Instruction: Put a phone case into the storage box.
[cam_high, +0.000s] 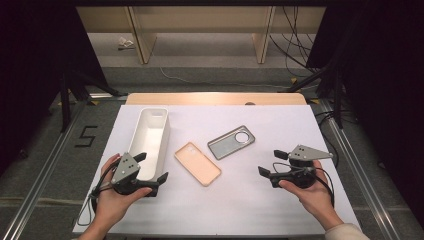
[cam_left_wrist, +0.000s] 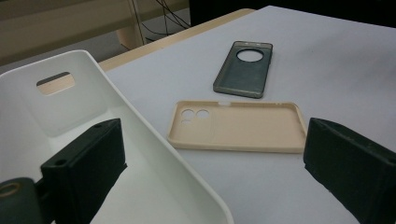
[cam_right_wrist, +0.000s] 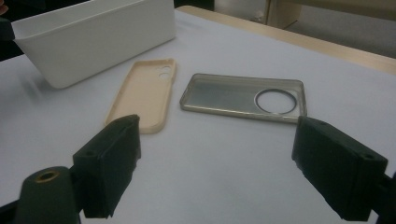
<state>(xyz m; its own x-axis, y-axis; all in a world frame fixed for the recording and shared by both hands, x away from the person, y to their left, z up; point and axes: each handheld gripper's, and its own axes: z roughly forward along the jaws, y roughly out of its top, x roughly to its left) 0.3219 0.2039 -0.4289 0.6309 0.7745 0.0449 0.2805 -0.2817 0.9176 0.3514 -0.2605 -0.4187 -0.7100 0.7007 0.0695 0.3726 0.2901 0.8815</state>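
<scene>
A beige phone case (cam_high: 197, 163) (cam_left_wrist: 238, 127) (cam_right_wrist: 144, 94) lies hollow side up at the middle of the white table. Behind and to its right lies a grey translucent phone case (cam_high: 231, 142) (cam_left_wrist: 244, 69) (cam_right_wrist: 243, 97) with a round camera hole. A long white bin (cam_high: 149, 141) (cam_left_wrist: 116, 140) (cam_right_wrist: 95, 39) stands at the left, nothing inside it. My left gripper (cam_high: 151, 168) (cam_left_wrist: 210, 172) is open at the bin's near end, one jaw over the bin and the other beside it. My right gripper (cam_high: 272, 162) (cam_right_wrist: 219, 172) is open to the right of the cases, jaws pointing toward them, holding nothing.
The white table top (cam_high: 240, 210) ends in a wooden strip at the far side. Beyond it stand a pale shelf unit (cam_high: 200, 30), tripod legs and cables on the floor. A metal rail runs along each side of the table.
</scene>
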